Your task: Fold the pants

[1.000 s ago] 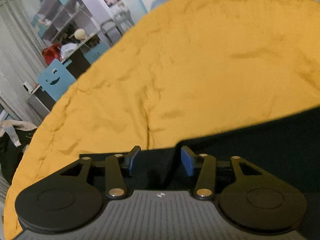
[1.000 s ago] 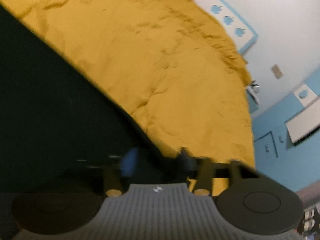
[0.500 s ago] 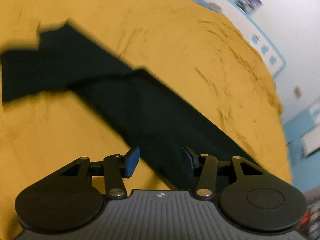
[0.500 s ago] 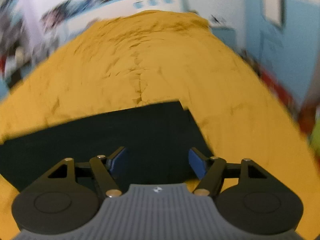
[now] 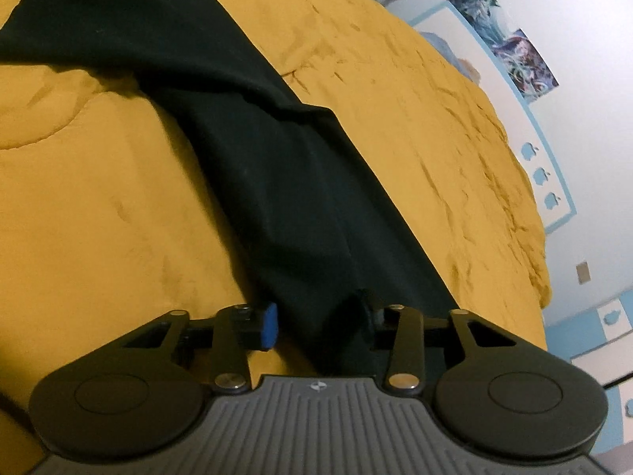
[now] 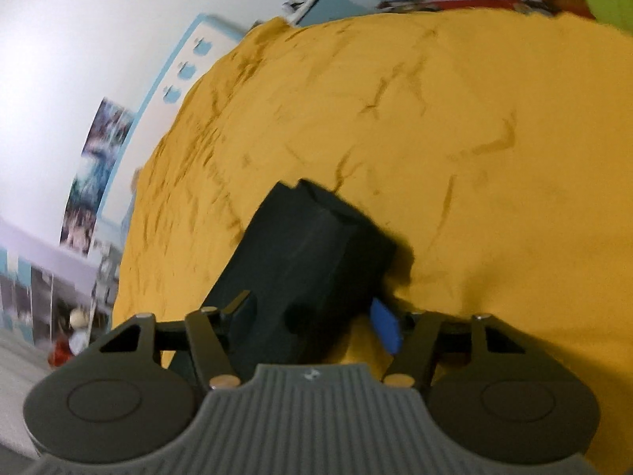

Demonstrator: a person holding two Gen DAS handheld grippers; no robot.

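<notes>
Clearly you are at the grasping step of the fold: in the left wrist view your left gripper [image 5: 316, 318] straddles the near end of the black pants [image 5: 277, 182], with cloth between the jaws, which are closing; the blue pad [image 5: 270, 325] on one side shows a sliver of yellow between it and the fabric, so I read no firm pinch yet. The pants run away from you in a long dark band across the bed [image 5: 415, 126] and spread wider at the far end, with a ridge of bunched cloth partway along. The bed has a rumpled mustard-yellow cover, and beyond it stands a white wall with posters [image 5: 510, 47] and a blue-trimmed panel. In the right wrist view, which is blurred, your right gripper [image 6: 312, 316] sits over the other end of the pants [image 6: 308, 249], a squarish dark end lying on the yellow cover [image 6: 474, 158]; its jaws are closing too, cloth lies between them, and the blue pad [image 6: 385, 328] stands off the fabric edge, so nothing is held there. Shelving and clutter show dimly at the left edge. Your next move, I judge, calls for both jaws to bite through all the layers before you lift, and for an even lift so that the fold lands square.
</notes>
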